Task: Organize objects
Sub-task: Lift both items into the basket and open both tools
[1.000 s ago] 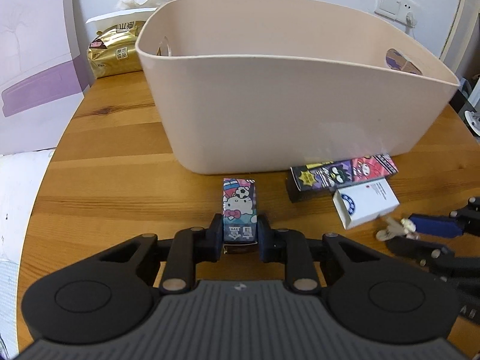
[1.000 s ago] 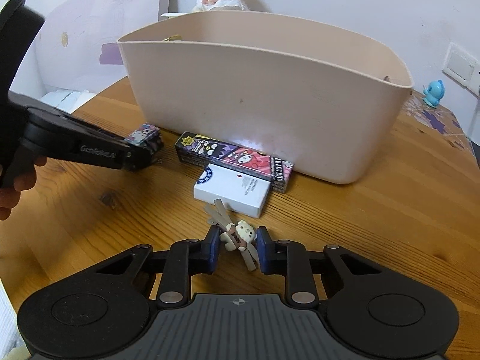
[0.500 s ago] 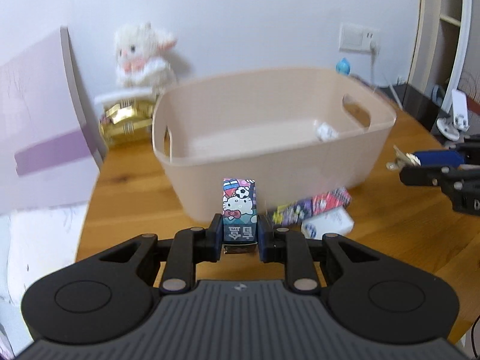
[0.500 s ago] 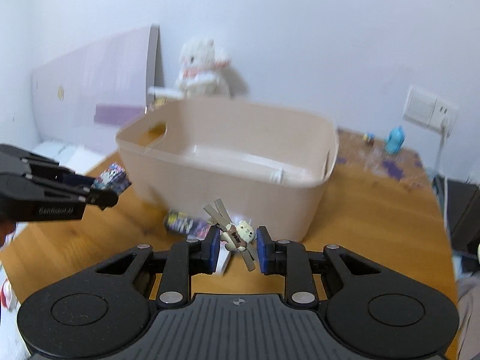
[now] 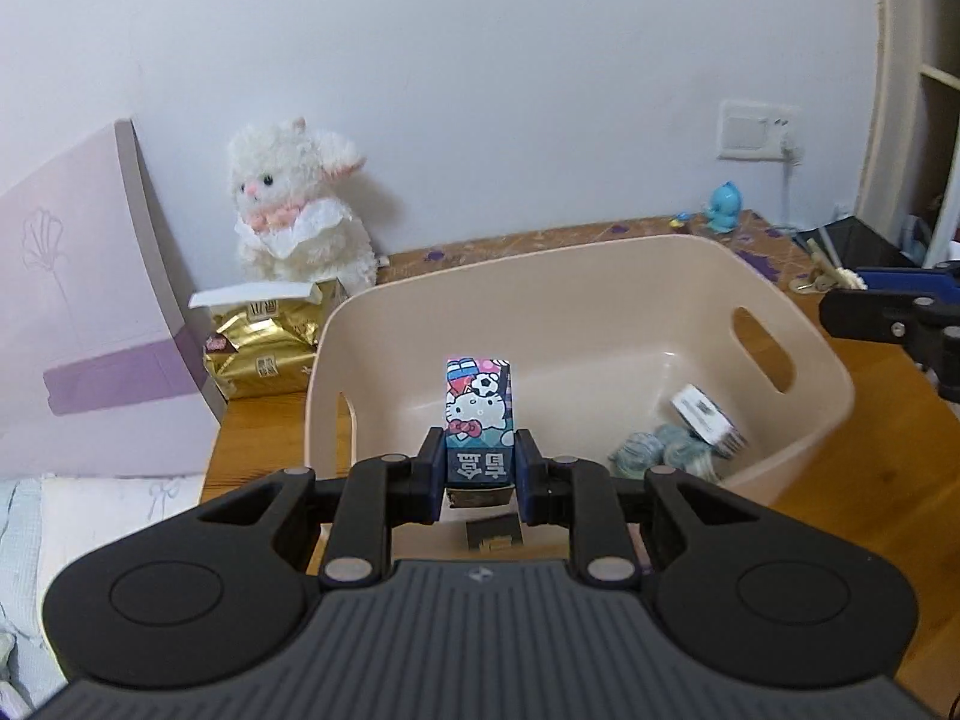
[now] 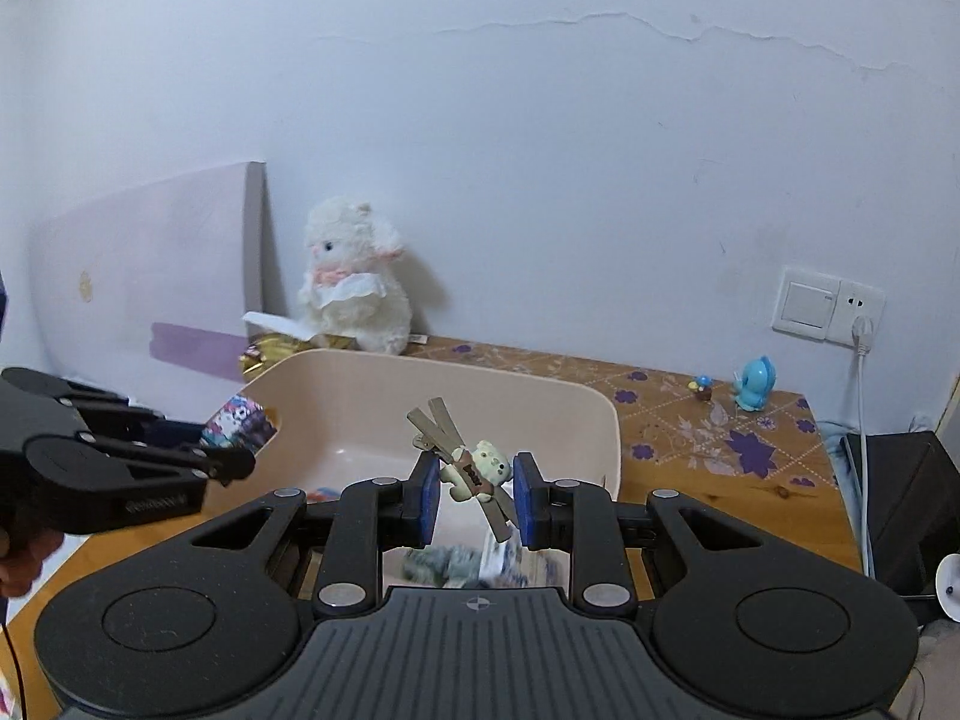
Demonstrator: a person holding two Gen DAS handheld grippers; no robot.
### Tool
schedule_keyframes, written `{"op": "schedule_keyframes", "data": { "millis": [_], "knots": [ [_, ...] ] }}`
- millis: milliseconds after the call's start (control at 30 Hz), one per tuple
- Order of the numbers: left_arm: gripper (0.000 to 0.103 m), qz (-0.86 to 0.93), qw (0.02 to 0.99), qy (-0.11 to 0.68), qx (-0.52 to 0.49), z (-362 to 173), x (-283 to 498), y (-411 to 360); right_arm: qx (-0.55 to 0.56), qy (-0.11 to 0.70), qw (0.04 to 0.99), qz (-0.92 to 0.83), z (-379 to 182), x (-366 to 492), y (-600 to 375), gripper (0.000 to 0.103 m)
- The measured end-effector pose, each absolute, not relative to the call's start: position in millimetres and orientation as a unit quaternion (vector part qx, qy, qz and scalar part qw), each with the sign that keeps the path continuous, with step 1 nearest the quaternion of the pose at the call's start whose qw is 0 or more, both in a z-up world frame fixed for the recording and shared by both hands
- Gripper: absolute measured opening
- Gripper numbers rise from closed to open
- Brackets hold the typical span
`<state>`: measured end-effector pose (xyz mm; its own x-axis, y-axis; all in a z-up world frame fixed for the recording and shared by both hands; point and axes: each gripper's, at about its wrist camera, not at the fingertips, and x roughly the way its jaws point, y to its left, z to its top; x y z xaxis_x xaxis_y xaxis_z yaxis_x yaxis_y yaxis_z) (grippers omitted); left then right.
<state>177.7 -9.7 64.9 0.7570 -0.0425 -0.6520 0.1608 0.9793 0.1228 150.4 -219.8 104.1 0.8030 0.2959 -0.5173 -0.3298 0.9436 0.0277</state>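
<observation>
Left tool (image 5: 479, 468) gripping cartoon box (image 5: 478, 414), right tool (image 6: 474, 495) gripping bear clip (image 6: 474, 468), beige bin (image 5: 798, 414) below both

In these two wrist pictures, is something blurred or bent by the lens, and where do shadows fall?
Left wrist view: the Hello Kitty printed box in the left gripper is sharp; the white door frame bows from fisheye distortion; the white plush lamb casts a soft shadow on the wall. Right wrist view: the bear hair clip in the right gripper is sharp, while items low in the beige plastic tub look smeared.
</observation>
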Motion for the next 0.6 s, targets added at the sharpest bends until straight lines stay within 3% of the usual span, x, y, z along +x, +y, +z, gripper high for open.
{"op": "schedule_keyframes", "data": {
  "millis": [533,600],
  "knots": [
    [0.025,-0.021,0.884,0.459,0.089,9,249,-16,-0.084,0.366,0.918,0.125,39,211,-189,0.025],
    [0.026,-0.018,0.884,0.46,0.086,10,247,-16,-0.085,0.365,0.919,0.122,37,210,-189,0.037]
  ]
}}
